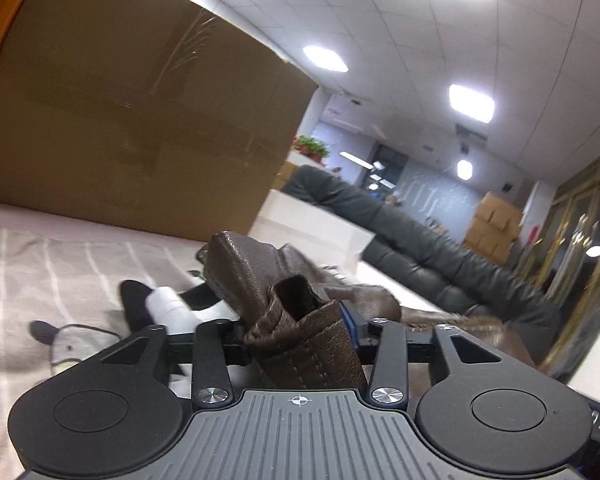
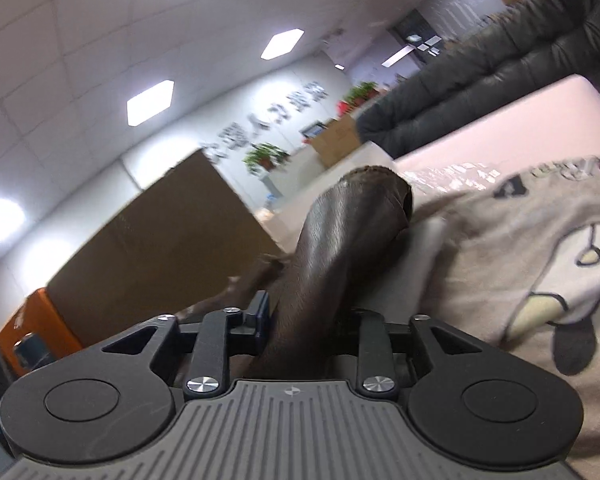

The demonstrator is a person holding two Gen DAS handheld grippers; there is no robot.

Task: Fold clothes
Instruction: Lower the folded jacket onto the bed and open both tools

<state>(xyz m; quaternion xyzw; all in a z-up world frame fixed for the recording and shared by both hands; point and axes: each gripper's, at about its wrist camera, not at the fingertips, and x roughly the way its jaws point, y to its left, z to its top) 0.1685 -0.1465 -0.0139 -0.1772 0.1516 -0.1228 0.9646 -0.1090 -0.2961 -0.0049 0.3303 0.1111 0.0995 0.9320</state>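
Note:
A brown leather garment (image 1: 236, 264) lies bunched on a beige cartoon-print cover (image 1: 60, 280). One stitched cuff of it stands between the fingers of my left gripper (image 1: 296, 328). The cuff's mouth is hollow and unsqueezed, so the jaws stand open around it. In the right wrist view a brown leather sleeve (image 2: 352, 232) runs forward between the fingers of my right gripper (image 2: 312, 312) and fills the gap. The blue pad (image 2: 262, 314) lies against it, so this gripper is shut on the sleeve. Beneath it is the same cover (image 2: 500, 260).
A large cardboard box (image 1: 140, 120) stands just behind the bed, also the box (image 2: 160, 240) in the right wrist view. A dark sofa (image 1: 440, 256) runs along the far side. A black-and-white item (image 1: 164, 304) lies on the cover by the garment.

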